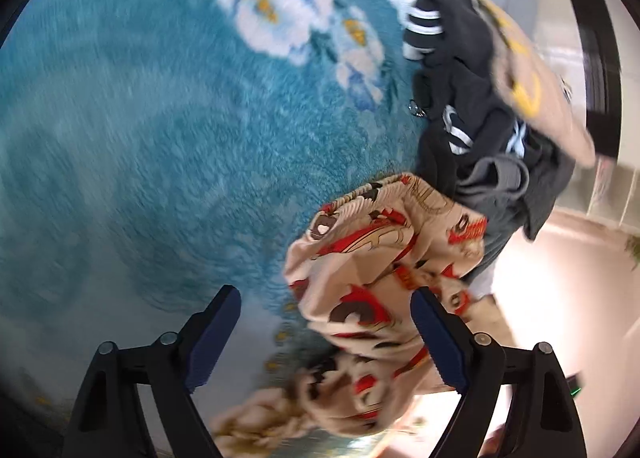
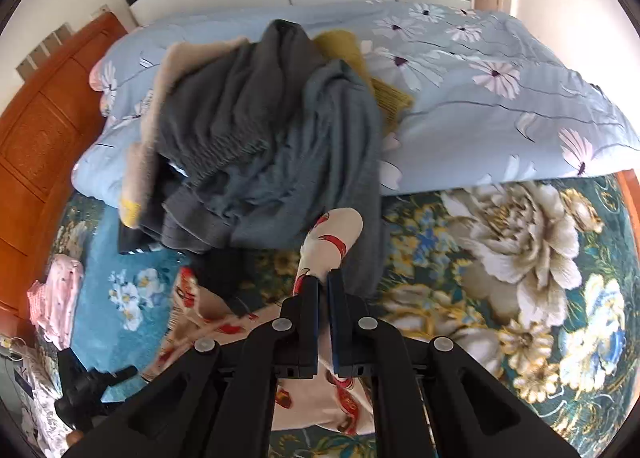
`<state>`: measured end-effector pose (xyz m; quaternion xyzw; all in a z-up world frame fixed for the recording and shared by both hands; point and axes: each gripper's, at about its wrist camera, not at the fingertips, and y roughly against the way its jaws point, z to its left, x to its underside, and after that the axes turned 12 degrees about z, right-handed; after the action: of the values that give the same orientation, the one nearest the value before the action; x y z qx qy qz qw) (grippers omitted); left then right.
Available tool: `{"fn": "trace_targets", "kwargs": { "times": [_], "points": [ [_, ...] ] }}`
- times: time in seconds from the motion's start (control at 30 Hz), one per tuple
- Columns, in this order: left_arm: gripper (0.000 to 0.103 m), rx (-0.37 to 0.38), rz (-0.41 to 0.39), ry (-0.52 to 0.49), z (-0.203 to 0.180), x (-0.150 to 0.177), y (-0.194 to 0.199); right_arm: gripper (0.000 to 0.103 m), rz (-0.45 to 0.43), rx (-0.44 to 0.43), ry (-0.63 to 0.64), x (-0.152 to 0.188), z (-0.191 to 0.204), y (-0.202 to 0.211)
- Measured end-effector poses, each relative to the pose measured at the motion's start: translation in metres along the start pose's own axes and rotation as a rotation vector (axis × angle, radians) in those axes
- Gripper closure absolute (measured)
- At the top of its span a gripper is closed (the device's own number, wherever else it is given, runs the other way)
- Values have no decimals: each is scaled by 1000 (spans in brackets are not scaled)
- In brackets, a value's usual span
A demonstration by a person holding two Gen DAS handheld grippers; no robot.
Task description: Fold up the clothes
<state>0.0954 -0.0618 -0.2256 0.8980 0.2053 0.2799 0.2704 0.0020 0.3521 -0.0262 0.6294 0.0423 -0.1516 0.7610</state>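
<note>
A teal flowered blanket (image 2: 520, 258) is covering the bed; a pile of dark clothes (image 2: 264, 146) is lying on it against a pale blue quilt (image 2: 500, 98); the cream printed garment (image 2: 332, 234) is being pinched by the right hand-held gripper (image 2: 323, 282); the left hand-held gripper (image 1: 326, 318) is hanging spread beside the same garment (image 1: 380, 258).

Motion blur smears the teal floral blanket (image 1: 140, 118) and the lower folds of the cream cartoon-print garment (image 1: 360, 298) in the left wrist view, while in the right wrist view the heaped grey clothes (image 2: 260, 146) hide part of what may be a mustard sweater (image 2: 360, 70).
</note>
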Motion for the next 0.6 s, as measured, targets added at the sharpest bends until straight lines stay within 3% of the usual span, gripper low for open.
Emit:
{"fn": "trace_targets", "kwargs": {
  "times": [0.1, 0.23, 0.27, 0.3, 0.43, 0.6],
  "points": [
    [27, 39, 33, 37, 1, -6, -10, 98, 13, 5, -35, 6, -14, -1],
    [69, 101, 92, 135, 8, -6, -25, 98, 21, 15, -41, 10, -20, -2],
    [75, 110, 96, 148, 9, -5, -27, 98, 22, 15, -41, 10, -19, -2],
    [94, 110, 91, 148, 8, -4, -26, 98, 23, 14, -40, 11, -19, -2],
    [97, 61, -45, 60, -6, -3, 8, 98, 6, 4, -32, 9, -10, 1],
    [97, 73, -265, -49, -33, -8, 98, 99, -74, -38, -29, 0, 4, 20]
  ]
}}
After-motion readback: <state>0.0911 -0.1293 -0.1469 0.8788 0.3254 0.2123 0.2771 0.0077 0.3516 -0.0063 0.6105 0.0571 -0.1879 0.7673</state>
